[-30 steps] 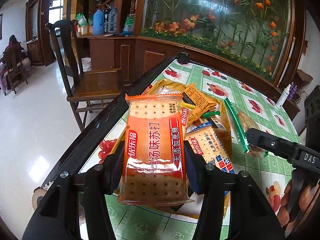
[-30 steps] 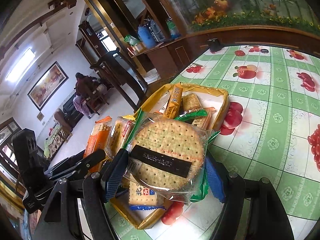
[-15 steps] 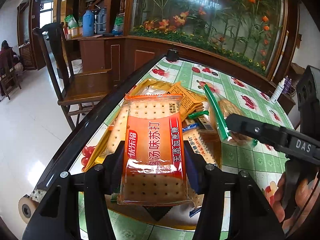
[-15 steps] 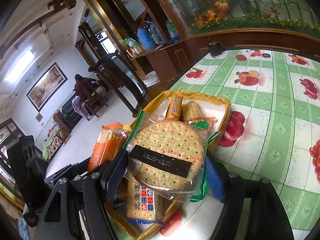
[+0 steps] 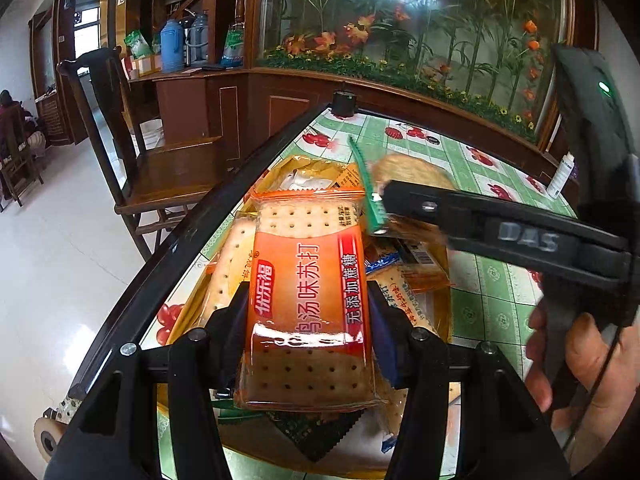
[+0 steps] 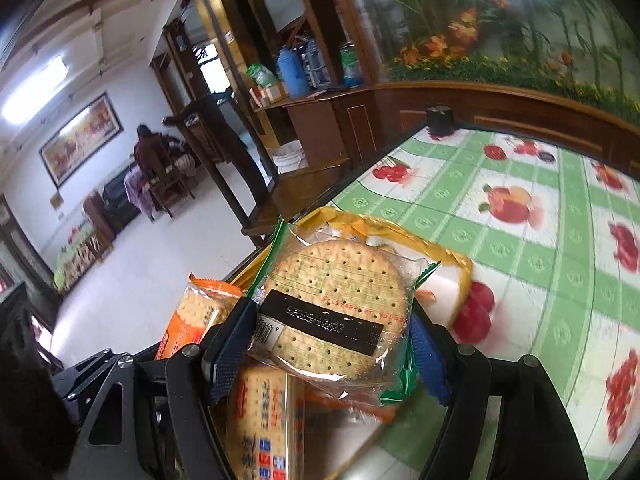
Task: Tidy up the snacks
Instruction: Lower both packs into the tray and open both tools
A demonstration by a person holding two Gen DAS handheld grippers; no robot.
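a: our left gripper (image 5: 306, 316) is clamped on the orange cracker pack (image 5: 308, 300), long axis pointing away from us, right above the yellow tray (image 6: 460, 268).

b: and our right gripper (image 6: 332, 344) grips the round biscuit pack (image 6: 340, 308) over the same tray, just beside it. we judge left is lower, nearer.

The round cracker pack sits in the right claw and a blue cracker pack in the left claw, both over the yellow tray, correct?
Not quite: the left claw holds an orange cracker pack, as the left wrist view shows. The rest holds: round cracker pack in the right claw, above the yellow tray.
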